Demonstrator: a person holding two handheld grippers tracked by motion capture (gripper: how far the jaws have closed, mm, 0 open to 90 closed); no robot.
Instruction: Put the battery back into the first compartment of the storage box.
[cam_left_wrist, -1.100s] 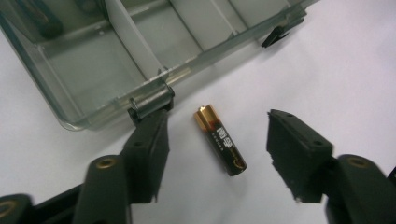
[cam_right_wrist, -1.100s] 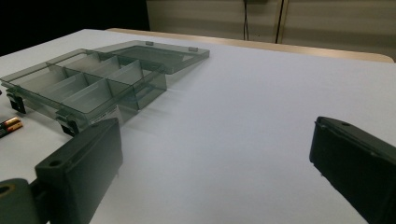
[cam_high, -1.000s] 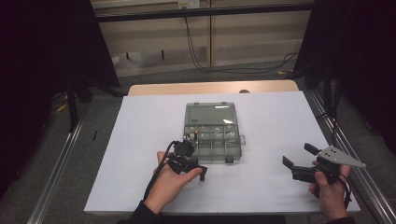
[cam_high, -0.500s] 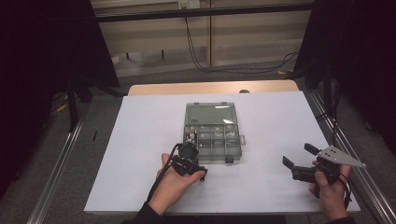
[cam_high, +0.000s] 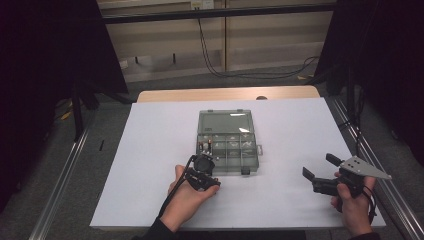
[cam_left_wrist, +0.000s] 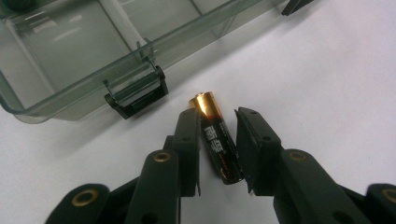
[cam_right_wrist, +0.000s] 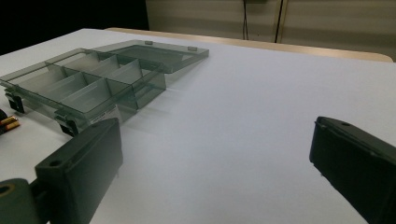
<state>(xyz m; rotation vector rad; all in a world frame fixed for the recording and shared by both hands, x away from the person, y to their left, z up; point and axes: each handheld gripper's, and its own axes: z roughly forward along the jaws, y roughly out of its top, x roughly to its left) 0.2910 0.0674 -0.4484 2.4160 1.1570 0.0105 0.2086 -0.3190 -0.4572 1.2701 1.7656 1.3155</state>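
A black and gold battery (cam_left_wrist: 217, 142) lies on the white table just in front of the clear plastic compartment box (cam_left_wrist: 70, 46). It sits between the jaws of my left gripper (cam_left_wrist: 217, 116), which have just been closing. The pads stand close on either side of it and I see no firm press. From above, the left gripper (cam_high: 202, 172) is at the near left corner of the box (cam_high: 227, 167), whose lid lies open. My right gripper (cam_high: 320, 166) hovers open at the right with nothing in it (cam_right_wrist: 215, 154). The battery (cam_right_wrist: 7, 123) also shows at the far left of the right gripper view.
The box has a black latch (cam_left_wrist: 137, 93) just beyond the battery. A few small dark items (cam_high: 206, 146) sit in its left compartment. White table (cam_high: 300, 125) spreads around the box. Metal rails (cam_high: 360, 145) run along both sides, and cables hang at the back.
The left hand has edged slightly right and nearer the table's front edge, staying at the box corner. The right hand and its gripper have not moved.
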